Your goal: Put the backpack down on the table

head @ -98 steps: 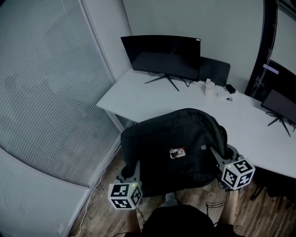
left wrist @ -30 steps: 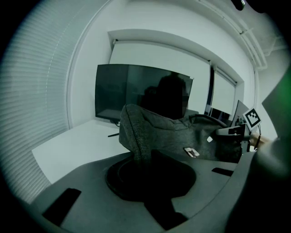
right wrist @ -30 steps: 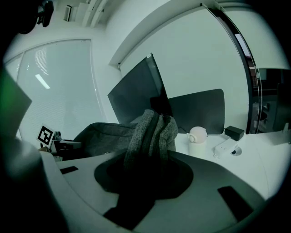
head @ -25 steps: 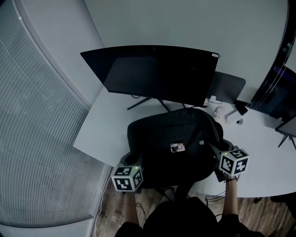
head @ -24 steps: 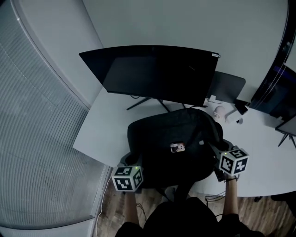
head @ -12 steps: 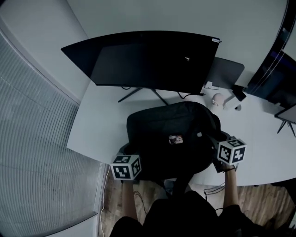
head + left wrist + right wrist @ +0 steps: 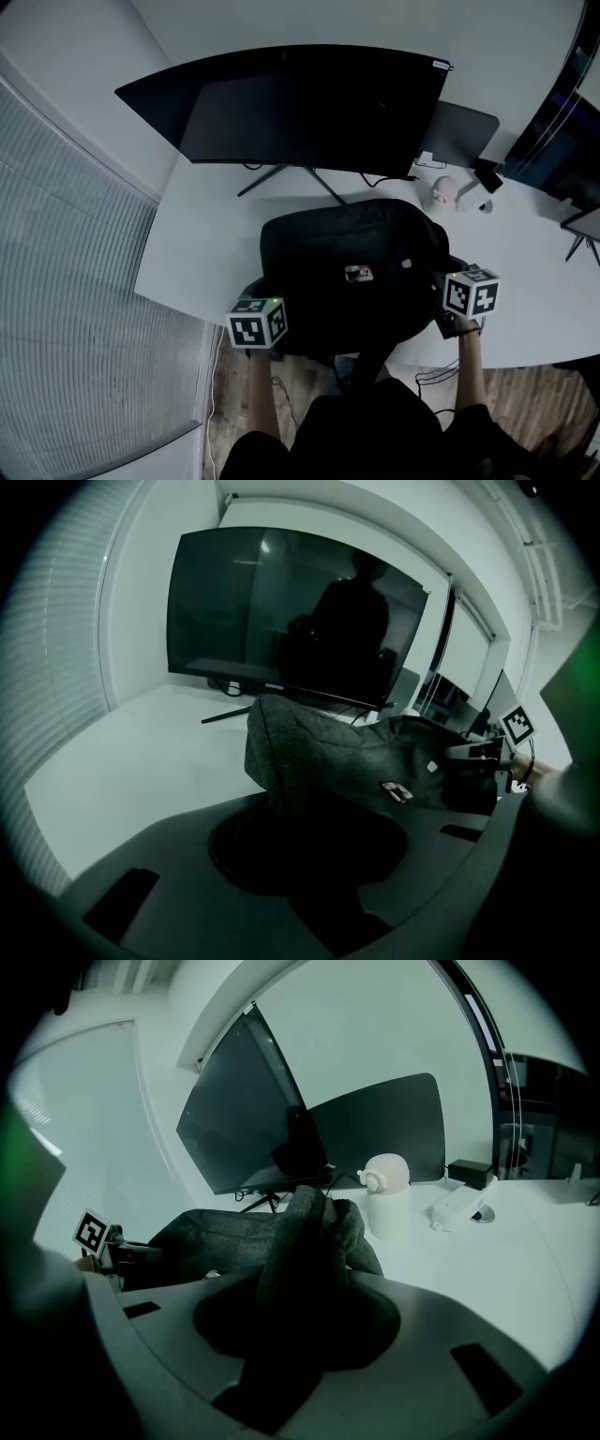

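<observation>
A black backpack (image 7: 347,253) lies on the white table (image 7: 202,248) just in front of the big monitor, its near end overhanging the table's front edge. My left gripper (image 7: 262,300) is at its near-left corner. In the left gripper view grey backpack fabric (image 7: 356,761) runs down between the jaws of that gripper (image 7: 309,847), which are opening. My right gripper (image 7: 441,286) is at the bag's right side. In the right gripper view a bunched fold of the backpack (image 7: 305,1232) is pinched in that gripper (image 7: 291,1321).
A wide dark monitor (image 7: 309,103) stands right behind the bag. A small white container (image 7: 443,192) and a white adapter (image 7: 457,1204) sit to the right, with a dark panel (image 7: 464,131) behind. A blind-covered window (image 7: 66,281) runs along the left. Wooden floor (image 7: 234,375) lies below the table edge.
The backpack and both grippers have sunk toward the table, with the bag now resting on it. Earlier I carried it from farther back up to the desk.
</observation>
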`<state>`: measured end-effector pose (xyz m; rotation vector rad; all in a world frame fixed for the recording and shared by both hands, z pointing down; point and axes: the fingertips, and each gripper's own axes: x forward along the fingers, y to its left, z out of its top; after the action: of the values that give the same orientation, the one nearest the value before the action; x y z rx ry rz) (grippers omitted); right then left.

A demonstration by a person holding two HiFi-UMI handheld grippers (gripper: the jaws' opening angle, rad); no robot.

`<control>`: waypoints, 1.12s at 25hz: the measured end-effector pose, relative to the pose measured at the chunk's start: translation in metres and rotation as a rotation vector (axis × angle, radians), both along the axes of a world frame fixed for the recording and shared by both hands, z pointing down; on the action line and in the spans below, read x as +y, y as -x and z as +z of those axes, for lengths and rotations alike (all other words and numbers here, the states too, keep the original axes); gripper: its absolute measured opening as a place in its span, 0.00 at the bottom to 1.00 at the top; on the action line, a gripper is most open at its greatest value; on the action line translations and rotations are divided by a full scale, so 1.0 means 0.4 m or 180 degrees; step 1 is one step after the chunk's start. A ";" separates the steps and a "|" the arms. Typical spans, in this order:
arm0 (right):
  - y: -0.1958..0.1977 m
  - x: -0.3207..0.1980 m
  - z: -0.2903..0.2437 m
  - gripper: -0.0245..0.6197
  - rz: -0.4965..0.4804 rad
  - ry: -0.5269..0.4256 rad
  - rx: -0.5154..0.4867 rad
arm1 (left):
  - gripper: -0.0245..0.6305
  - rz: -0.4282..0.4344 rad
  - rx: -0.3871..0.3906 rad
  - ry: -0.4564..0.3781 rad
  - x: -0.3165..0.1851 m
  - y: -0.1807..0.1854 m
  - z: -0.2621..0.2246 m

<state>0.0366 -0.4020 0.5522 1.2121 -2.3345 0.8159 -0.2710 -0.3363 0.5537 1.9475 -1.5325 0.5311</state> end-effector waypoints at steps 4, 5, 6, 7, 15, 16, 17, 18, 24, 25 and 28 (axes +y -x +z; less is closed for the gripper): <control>-0.007 -0.006 0.020 0.21 0.0022 0.0071 0.0022 | 0.19 -0.0033 0.0031 0.0082 -0.005 0.008 0.018; -0.009 -0.007 0.027 0.22 0.0029 0.0094 0.0027 | 0.20 -0.0041 0.0028 0.0106 -0.006 0.010 0.025; -0.012 -0.008 0.034 0.22 0.0037 0.0116 0.0031 | 0.21 -0.0047 0.0023 0.0129 -0.008 0.012 0.031; -0.014 -0.010 0.040 0.22 0.0045 0.0135 0.0034 | 0.22 -0.0052 0.0015 0.0147 -0.009 0.013 0.036; -0.028 -0.017 0.068 0.25 0.0095 0.0243 0.0094 | 0.31 -0.0145 -0.0016 0.0285 -0.020 0.033 0.075; -0.029 -0.017 0.071 0.25 0.0100 0.0261 0.0092 | 0.32 -0.0159 -0.0009 0.0304 -0.020 0.036 0.081; -0.030 -0.017 0.075 0.25 0.0109 0.0277 0.0093 | 0.33 -0.0174 0.0001 0.0320 -0.021 0.038 0.086; -0.032 -0.018 0.079 0.25 0.0121 0.0289 0.0104 | 0.34 -0.0189 0.0007 0.0332 -0.023 0.041 0.091; -0.054 -0.024 0.093 0.34 0.0266 0.0277 0.0238 | 0.38 -0.0226 -0.0116 0.0361 -0.026 0.047 0.102; -0.059 -0.025 0.095 0.37 0.0298 0.0264 0.0267 | 0.38 -0.0231 -0.0144 0.0354 -0.027 0.048 0.102; -0.067 -0.027 0.092 0.40 0.0371 0.0222 0.0310 | 0.41 -0.0285 -0.0212 0.0340 -0.026 0.055 0.100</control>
<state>0.0635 -0.4129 0.5891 1.3374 -2.1571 0.8498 -0.2931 -0.3467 0.5939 1.7881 -1.5910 0.6318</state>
